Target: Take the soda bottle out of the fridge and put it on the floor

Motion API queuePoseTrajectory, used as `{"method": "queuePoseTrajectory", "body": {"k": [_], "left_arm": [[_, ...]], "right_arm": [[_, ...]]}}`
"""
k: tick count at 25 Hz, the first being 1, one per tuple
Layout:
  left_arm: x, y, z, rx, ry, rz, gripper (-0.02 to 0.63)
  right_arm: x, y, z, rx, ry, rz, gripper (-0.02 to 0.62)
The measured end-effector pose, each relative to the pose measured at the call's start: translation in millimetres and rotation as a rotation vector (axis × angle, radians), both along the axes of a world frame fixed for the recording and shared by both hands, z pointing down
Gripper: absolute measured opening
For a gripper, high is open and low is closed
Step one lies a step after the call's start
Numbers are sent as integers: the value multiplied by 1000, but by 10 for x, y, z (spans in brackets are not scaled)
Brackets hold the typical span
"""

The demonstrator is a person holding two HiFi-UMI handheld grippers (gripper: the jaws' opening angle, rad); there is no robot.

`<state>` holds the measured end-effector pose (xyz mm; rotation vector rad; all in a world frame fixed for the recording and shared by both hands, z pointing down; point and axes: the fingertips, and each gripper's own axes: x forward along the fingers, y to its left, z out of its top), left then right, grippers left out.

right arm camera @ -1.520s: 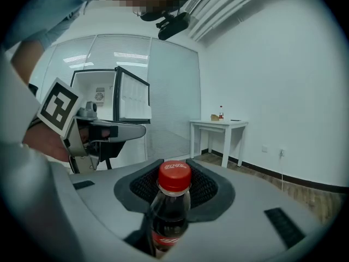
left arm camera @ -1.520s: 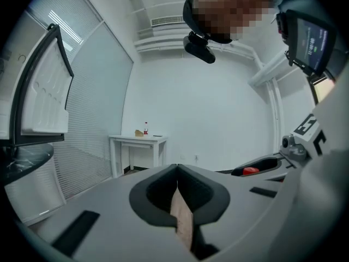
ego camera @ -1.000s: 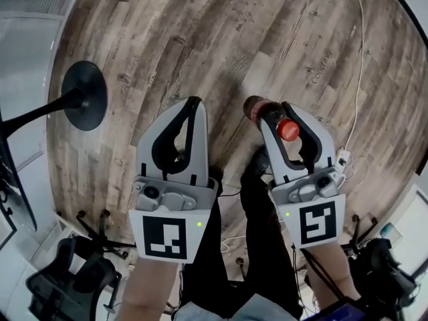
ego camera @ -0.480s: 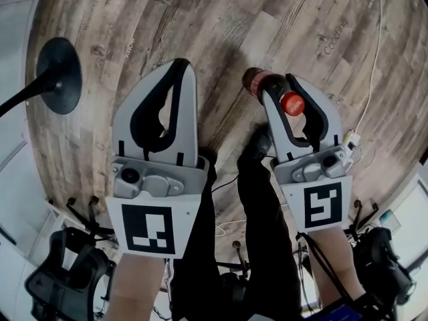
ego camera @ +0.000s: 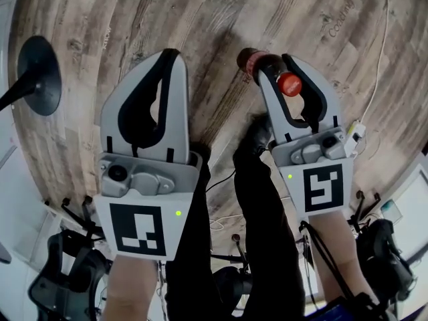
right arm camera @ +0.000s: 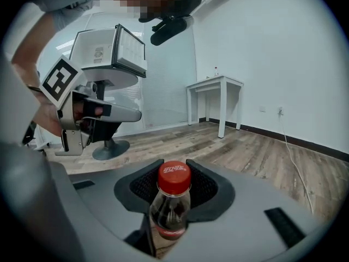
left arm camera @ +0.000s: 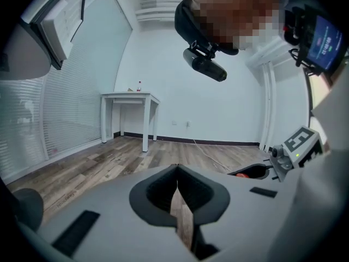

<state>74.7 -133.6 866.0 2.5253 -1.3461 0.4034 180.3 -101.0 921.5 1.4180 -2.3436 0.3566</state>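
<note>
The right gripper (ego camera: 284,69) clamps the soda bottle (ego camera: 257,64) above the floor (ego camera: 221,19); beside the bottle, the left gripper (ego camera: 170,55) has its jaws together, empty.

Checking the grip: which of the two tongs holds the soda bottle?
The right tongs, shut on the red-capped soda bottle; the left tongs are shut with nothing between them.

Head view steeply down, gripper views near-level, floor (ego camera: 221,39) shared
</note>
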Motion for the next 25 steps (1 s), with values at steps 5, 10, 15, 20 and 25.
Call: {"method": "queuePoseTrajectory", "body": {"k": [5,10,15,20,25], "left_arm": [[-29,67,283,-31,-13,-2,17],[-24,145,500,-50,-23,7,17],[-18,223,648,-62,-21,14,17],[-8,336,810,-88,-23,34,17],[-48,356,885,-88,-31,46,17]], "right_arm": [[18,55,370,-28,0,-12,138],[55,101,682,-49,9,-16,138],[75,142,906,-61,18,-13,138],[69,193,1127,-71,35,-20,140],[30,224,1307,-85,54,-36,140]]}}
